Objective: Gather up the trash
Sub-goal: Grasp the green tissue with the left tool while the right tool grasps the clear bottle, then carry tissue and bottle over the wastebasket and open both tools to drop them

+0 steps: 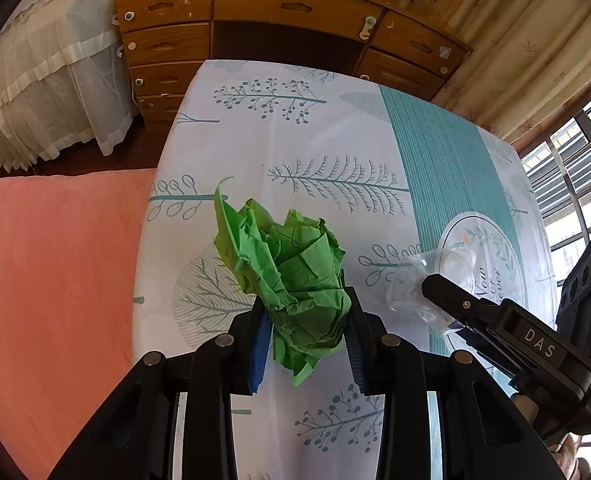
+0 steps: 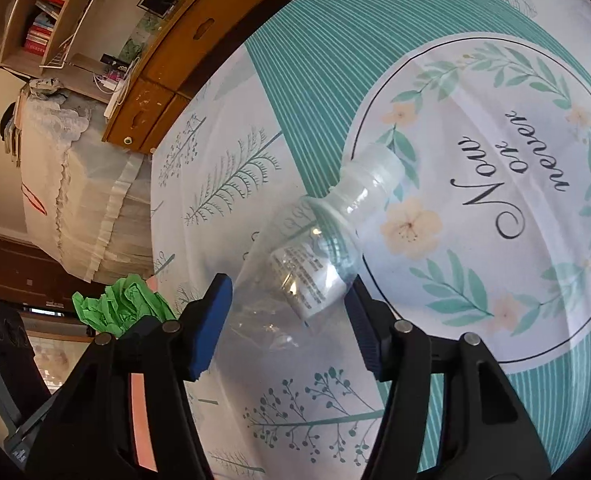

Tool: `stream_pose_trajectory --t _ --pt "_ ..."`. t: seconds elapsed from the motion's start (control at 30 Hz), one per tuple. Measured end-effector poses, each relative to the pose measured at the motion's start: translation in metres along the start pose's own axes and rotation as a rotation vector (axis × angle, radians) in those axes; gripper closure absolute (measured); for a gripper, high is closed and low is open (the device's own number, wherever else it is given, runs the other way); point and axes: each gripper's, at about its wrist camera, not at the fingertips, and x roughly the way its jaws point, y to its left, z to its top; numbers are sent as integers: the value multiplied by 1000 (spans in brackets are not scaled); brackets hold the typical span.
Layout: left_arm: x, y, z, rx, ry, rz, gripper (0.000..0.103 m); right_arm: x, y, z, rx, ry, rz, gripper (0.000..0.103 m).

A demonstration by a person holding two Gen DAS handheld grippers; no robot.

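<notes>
crumpled green paper ball (image 1: 291, 276): 1 | clear plastic bottle (image 2: 315, 256): 1 | gripper: 2, left gripper (image 1: 305, 344), right gripper (image 2: 291, 332) | counter (image 1: 335, 140) with patterned cloth: 1 | wooden dresser (image 1: 255, 12): 1

- The green crumpled paper (image 1: 291, 280) has its lower middle tucked behind the left hand-held gripper (image 1: 307, 344) pads.
- The clear plastic bottle (image 2: 319, 256) label print is too small to read.
- The bottle's base blurs into glare; whether the right hand-held gripper (image 2: 287, 320) pads touch it is unclear.
</notes>
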Motion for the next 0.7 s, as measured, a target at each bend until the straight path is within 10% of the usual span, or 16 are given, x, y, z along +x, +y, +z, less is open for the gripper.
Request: stream_pose_trajectory --t 0.07,0.7 --pt "0 0 -2 0 1 2 70 1 6 2 -17 -9 18 69" --pt "-62 -51 -95 25 -13 2 70 -121 -24 -79 -251 7 5 70"
